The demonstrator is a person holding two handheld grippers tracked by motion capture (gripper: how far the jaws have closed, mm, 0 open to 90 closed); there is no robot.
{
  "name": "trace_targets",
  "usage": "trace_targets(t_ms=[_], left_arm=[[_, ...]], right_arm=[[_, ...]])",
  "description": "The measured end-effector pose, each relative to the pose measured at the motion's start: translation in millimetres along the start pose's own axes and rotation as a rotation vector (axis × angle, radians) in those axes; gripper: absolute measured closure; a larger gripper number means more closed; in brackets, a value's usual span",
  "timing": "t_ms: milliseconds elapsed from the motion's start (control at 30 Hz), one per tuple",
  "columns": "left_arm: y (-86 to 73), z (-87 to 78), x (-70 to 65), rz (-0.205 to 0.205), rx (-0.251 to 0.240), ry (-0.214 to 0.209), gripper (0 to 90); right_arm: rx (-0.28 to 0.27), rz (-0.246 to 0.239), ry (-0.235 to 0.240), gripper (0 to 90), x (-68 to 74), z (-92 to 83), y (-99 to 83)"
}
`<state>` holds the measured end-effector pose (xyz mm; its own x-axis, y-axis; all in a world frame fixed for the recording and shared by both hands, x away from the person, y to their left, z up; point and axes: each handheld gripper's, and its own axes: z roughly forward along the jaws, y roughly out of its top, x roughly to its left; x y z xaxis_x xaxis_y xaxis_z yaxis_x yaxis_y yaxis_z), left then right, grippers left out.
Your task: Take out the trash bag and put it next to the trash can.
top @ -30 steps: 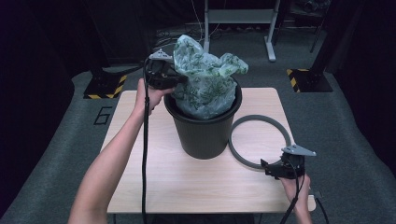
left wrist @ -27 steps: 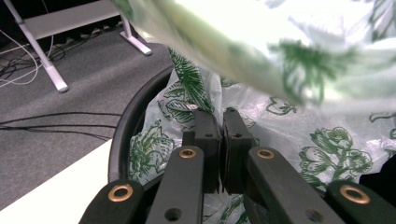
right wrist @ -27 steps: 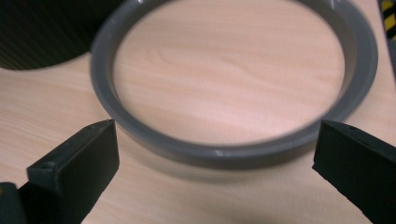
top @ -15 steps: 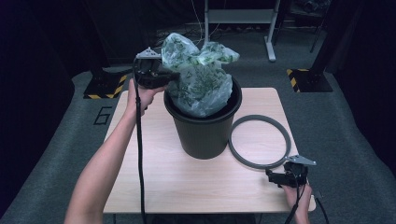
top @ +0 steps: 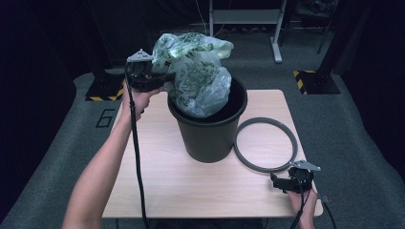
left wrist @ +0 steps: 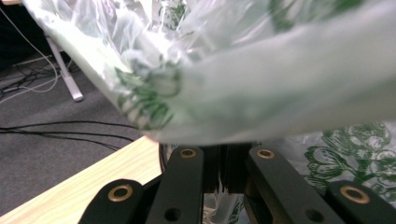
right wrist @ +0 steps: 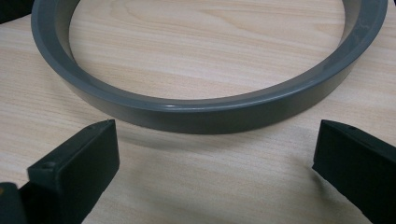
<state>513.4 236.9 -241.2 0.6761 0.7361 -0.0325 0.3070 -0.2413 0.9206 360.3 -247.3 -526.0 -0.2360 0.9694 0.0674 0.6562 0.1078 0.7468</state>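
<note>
Right gripper (top: 282, 182) lowered to table's (top: 191, 191) near right corner, jaws spread wide before grey ring (right wrist: 210, 109), left gripper (top: 165, 78) pinching plastic bag (top: 198, 78) above black bin (top: 210, 138), pinched film seen in left gripper view.

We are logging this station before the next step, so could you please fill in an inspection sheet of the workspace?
Surface: wooden table, bare wood around the items.
Job's things: printed plastic bag bulging from the black bin; grey ring flat beside it.
Clutter: nothing seen.
Grippers: left gripper shut on the bag; right gripper open, near the ring, apart from it.
Cables: black cable trailing from the left gripper.
Surroundings: grey floor, striped bases.
</note>
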Motion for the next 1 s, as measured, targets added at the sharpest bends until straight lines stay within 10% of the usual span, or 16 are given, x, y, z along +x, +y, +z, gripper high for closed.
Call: trace_targets(t_ms=[1000], left_arm=[[-16.6,-33.5,31.4,-0.042,-0.131,0.146,87.0]], right_arm=[[0.002,0.001,-0.009,0.3,0.7,0.2,-1.9]])
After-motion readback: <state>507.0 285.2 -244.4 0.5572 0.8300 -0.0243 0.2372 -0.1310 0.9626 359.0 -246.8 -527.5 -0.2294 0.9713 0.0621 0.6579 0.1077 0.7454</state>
